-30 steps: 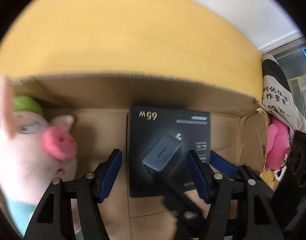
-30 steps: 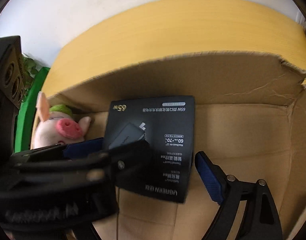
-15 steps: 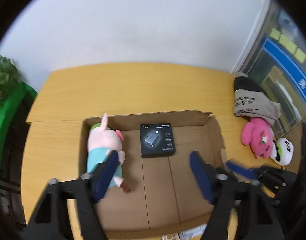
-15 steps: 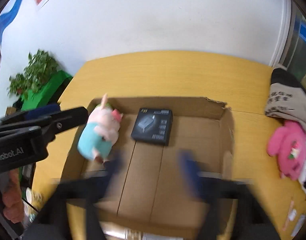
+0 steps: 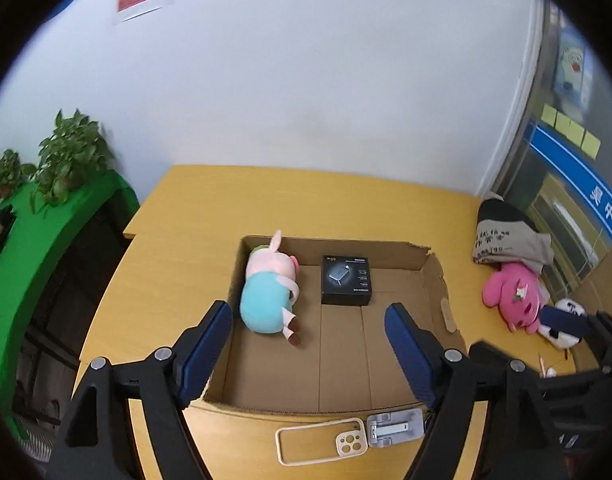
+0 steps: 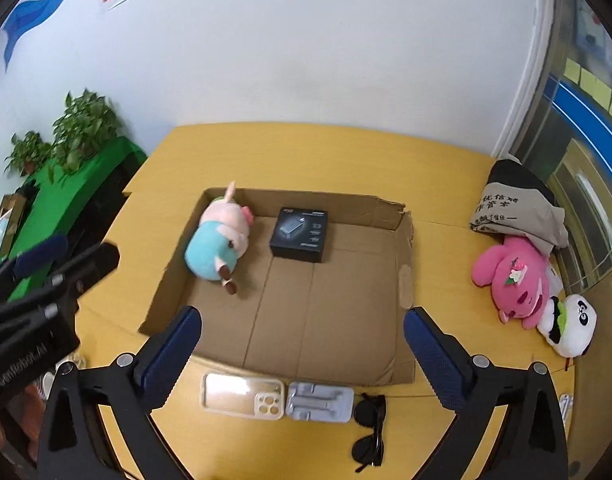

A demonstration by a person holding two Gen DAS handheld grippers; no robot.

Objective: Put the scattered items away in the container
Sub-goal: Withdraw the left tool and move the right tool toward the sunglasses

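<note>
The cardboard box [image 6: 402, 240] sits on the yellow table [image 6: 306, 152]. Inside lie a pig toy [image 6: 218, 240] and a black charger box [image 6: 301, 233]. Just beside its near wall lie a phone case [image 6: 244, 395], gray stand [image 6: 320, 402] and sunglasses [image 6: 369, 428]. The left gripper [image 5: 308, 350] and right gripper [image 6: 302, 354] are both wide and hold nothing.

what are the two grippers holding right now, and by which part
Nothing. The left gripper and right gripper are both open and empty above the cardboard box; the pig plush and charger box lie inside it.
</note>
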